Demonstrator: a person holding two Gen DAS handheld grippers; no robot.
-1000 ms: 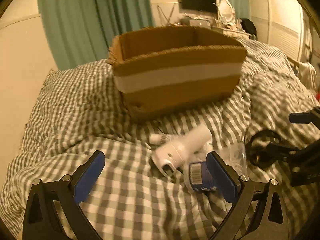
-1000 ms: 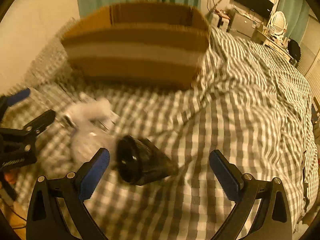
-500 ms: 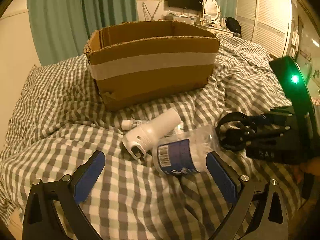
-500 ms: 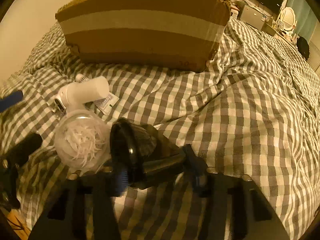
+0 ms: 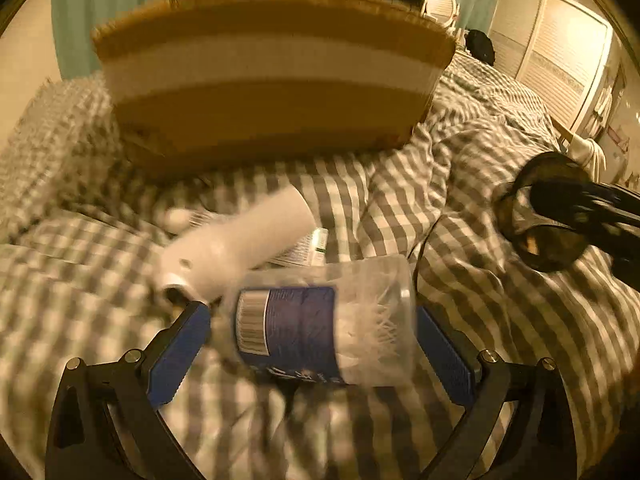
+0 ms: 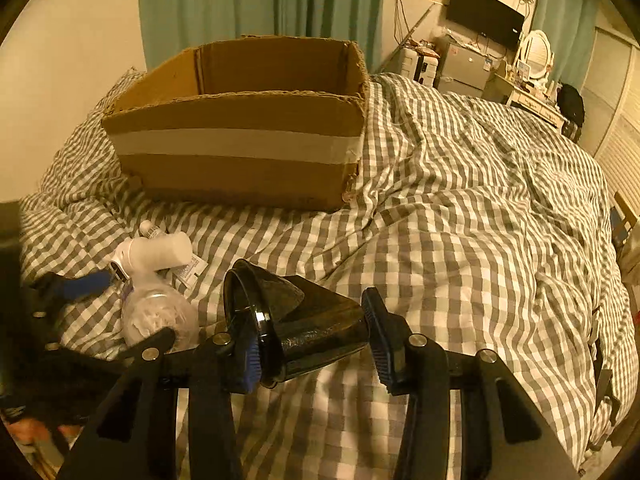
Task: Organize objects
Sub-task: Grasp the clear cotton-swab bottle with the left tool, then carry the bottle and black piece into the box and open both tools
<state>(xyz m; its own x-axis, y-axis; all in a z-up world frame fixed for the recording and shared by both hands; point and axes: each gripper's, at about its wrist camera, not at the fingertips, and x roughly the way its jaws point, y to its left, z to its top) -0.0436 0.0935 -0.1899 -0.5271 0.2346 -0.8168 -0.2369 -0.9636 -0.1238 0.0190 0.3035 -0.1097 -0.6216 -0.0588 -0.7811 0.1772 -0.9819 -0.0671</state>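
Observation:
An open cardboard box (image 6: 240, 148) with a pale tape band stands on the checked bed; it also shows in the left wrist view (image 5: 272, 80). My left gripper (image 5: 312, 340) is shut on a clear plastic jar (image 5: 320, 328) with a blue label and white sticks inside, lying sideways between the pads. My right gripper (image 6: 310, 344) is shut on a dark cone-shaped nozzle (image 6: 296, 324), held just above the bedding; it shows at the right of the left wrist view (image 5: 560, 212). A white handheld device (image 5: 236, 244) lies just beyond the jar.
A small white tube (image 6: 150, 232) and a flat packet (image 6: 192, 270) lie by the white device (image 6: 152, 256). The checked duvet (image 6: 460, 240) spreads wide to the right. A dresser with a mirror (image 6: 536, 56) and a TV (image 6: 484, 20) stand far behind.
Both grippers went from open to shut: the left closed on the clear jar, the right on the dark nozzle and raised it. The left view moved closer to the box.

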